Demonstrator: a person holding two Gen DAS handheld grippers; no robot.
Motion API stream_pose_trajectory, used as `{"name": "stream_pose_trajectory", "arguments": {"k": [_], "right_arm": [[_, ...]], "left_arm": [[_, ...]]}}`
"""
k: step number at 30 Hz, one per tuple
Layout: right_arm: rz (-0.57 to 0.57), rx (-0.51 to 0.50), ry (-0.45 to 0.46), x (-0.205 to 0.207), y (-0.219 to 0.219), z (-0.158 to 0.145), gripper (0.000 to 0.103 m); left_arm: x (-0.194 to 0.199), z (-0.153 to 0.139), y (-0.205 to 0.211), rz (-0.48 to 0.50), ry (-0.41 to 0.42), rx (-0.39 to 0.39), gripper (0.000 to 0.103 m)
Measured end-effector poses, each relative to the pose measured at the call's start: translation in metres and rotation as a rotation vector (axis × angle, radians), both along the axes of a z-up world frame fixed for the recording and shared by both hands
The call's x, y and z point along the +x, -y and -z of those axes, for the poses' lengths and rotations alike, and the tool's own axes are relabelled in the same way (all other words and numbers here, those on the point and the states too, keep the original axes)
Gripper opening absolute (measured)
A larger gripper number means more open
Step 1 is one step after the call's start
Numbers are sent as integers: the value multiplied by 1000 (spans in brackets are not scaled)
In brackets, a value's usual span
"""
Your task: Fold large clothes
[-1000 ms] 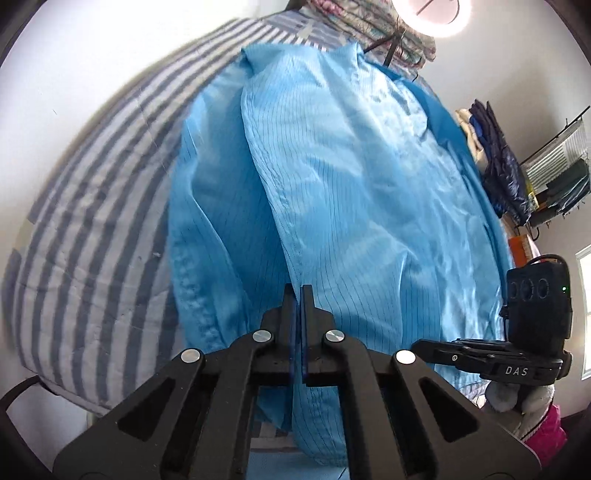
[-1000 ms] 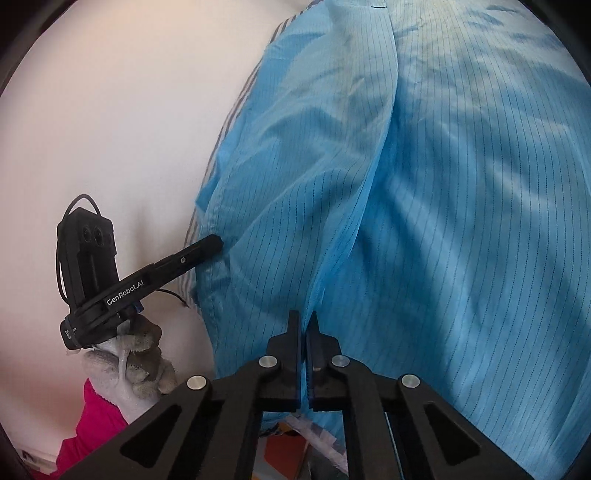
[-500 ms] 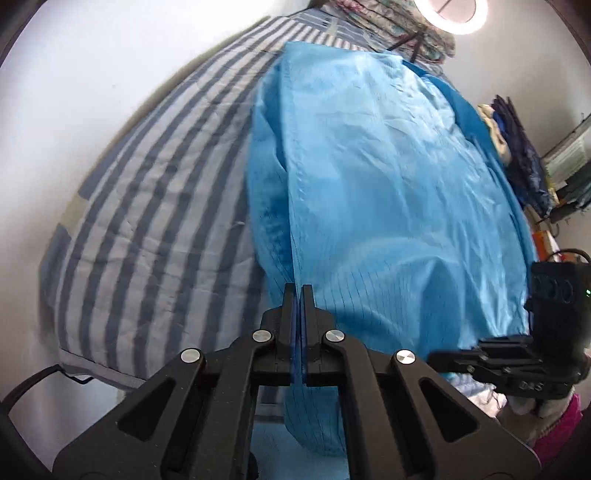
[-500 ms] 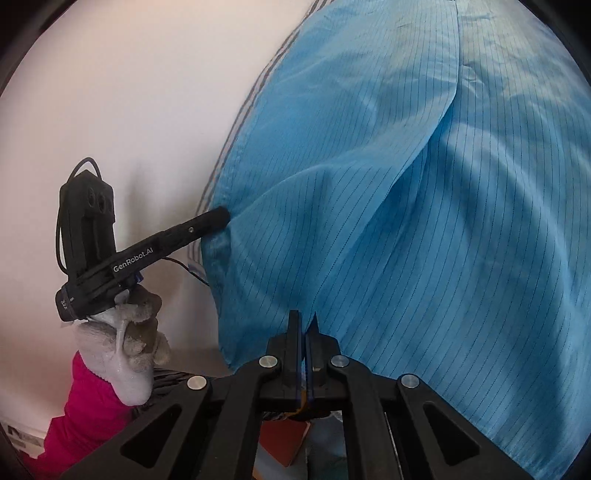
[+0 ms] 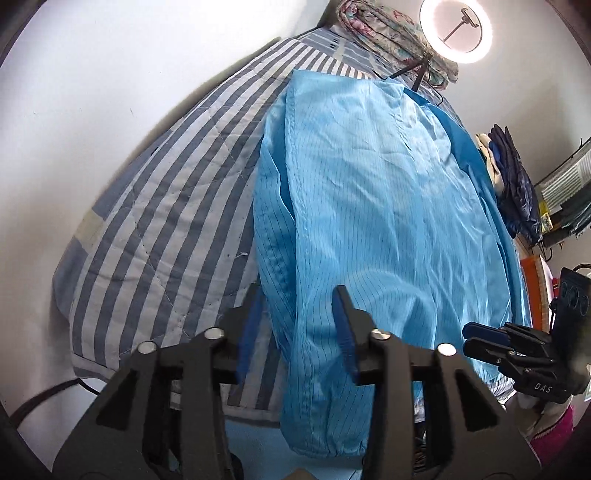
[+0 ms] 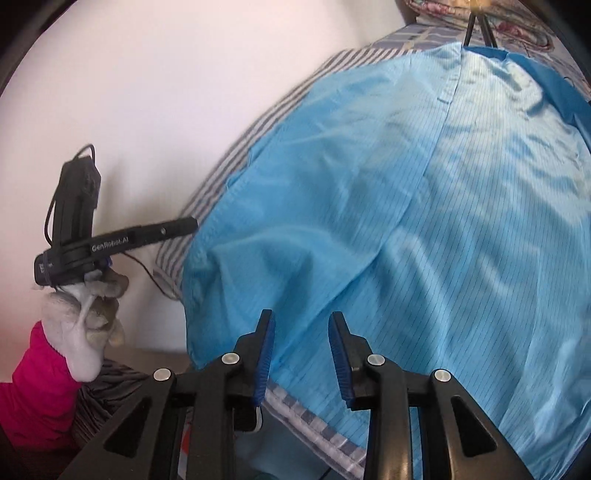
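Observation:
A large light-blue pinstriped garment (image 5: 376, 206) lies lengthwise on the striped bed cover (image 5: 166, 206), one side folded over the middle. Its near hem hangs over the bed's front edge. My left gripper (image 5: 297, 321) hovers over that hem. Its jaws are opening and the cloth lies beneath them, unpressed. In the right wrist view the garment (image 6: 424, 206) fills the frame. My right gripper (image 6: 303, 339) is above its near edge, jaws opening, with no cloth pinched. The left gripper (image 6: 184, 225) shows at the garment's left corner. The right gripper (image 5: 471, 338) shows at the lower right.
A white wall (image 5: 92, 92) borders the bed on the left. A ring light (image 5: 456, 31) on a stand and a folded floral quilt (image 5: 384, 22) sit at the far end. Dark clothes (image 5: 513, 184) hang at the right. A gloved hand (image 6: 85, 321) with a pink sleeve (image 6: 33, 387) holds the left gripper.
Both grippers were shut on the garment's near edge and now stand apart from it. The lifted cloth has settled flat on the bed. The right gripper has risen and rolled.

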State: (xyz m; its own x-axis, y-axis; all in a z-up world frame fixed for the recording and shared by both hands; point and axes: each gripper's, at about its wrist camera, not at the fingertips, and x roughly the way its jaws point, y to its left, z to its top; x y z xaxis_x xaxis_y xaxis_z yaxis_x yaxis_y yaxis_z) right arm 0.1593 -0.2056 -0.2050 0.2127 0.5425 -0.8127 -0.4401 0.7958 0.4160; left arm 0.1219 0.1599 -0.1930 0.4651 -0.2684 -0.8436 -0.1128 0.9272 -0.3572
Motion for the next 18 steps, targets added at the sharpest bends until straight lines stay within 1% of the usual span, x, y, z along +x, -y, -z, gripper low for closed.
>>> {"name": "stream_pose_trajectory", "arguments": {"k": [2, 3, 6, 8, 10, 11, 12, 13, 15, 16, 18], "right_arm": [[0, 11, -2, 4, -7, 3, 30], [-2, 17, -5, 5, -11, 6, 30], [-19, 37, -36, 11, -35, 14, 30], [-28, 56, -59, 8, -44, 19, 30], [-31, 84, -93, 10, -47, 26, 32], [-30, 99, -110, 12, -47, 29, 33], [-27, 109, -124, 15, -50, 34, 34], [-23, 121, -139, 19, -52, 38, 35], [-9, 157, -182, 27, -58, 47, 39], [1, 185, -207, 31, -57, 50, 40], [19, 249, -236, 39, -57, 49, 41]], "left_arm": [[0, 5, 0, 7, -24, 4, 39], [-2, 10, -2, 5, -45, -9, 39], [-16, 24, -6, -4, -96, -85, 39], [-28, 35, -5, 5, -131, -156, 39], [-37, 43, 3, 24, -150, -186, 39], [-40, 43, 7, 33, -145, -188, 36], [-42, 42, 11, 38, -137, -190, 21], [-44, 38, 15, 43, -123, -194, 12], [-46, 28, 21, 53, -79, -225, 11], [-46, 23, 23, 61, -61, -235, 11], [-43, 14, 32, 95, -28, -229, 11]]}}
